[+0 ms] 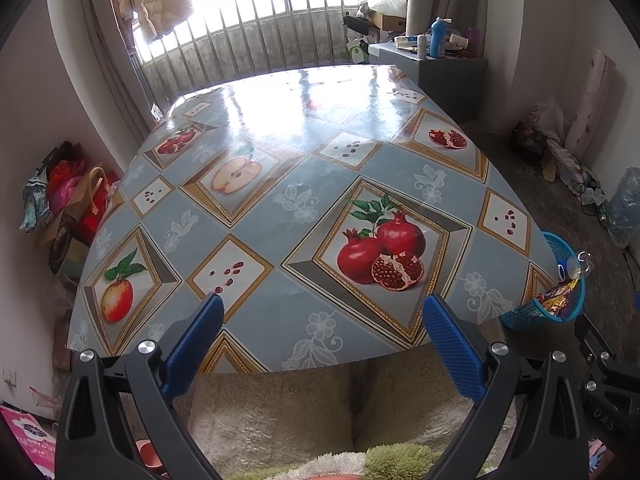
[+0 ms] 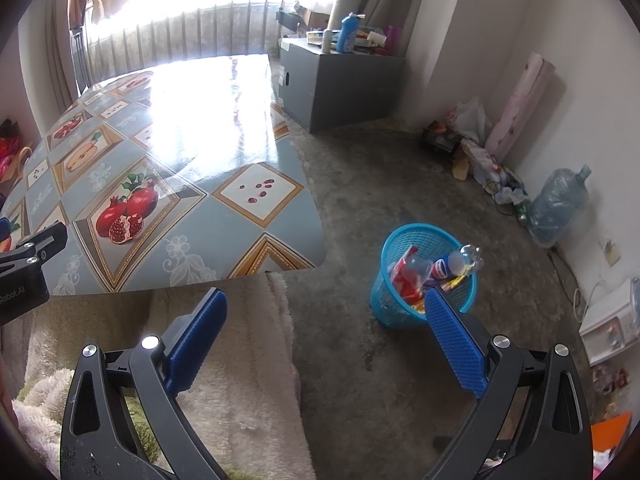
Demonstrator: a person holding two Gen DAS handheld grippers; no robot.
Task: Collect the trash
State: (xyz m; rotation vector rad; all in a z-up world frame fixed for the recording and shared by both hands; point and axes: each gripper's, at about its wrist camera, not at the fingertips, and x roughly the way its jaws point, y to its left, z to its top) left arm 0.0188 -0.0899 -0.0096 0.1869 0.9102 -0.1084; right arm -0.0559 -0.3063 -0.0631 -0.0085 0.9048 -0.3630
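Observation:
A blue mesh trash basket (image 2: 386,304) stands on the floor right of the table; it holds a crushed plastic bottle (image 2: 464,258), a red wrapper (image 2: 404,276) and other wrappers. It also shows in the left wrist view (image 1: 524,316). My right gripper (image 2: 326,300) is open and empty, held above the floor just left of the basket. My left gripper (image 1: 322,302) is open and empty over the near edge of the table (image 1: 280,216), which has a fruit-print cloth. No trash shows on the table.
A grey cabinet (image 2: 320,80) with bottles stands at the back. Bags and a large water jug (image 2: 560,204) lie along the right wall. Fuzzy cream fabric (image 2: 240,360) is below the grippers. Bags (image 1: 72,200) sit left of the table.

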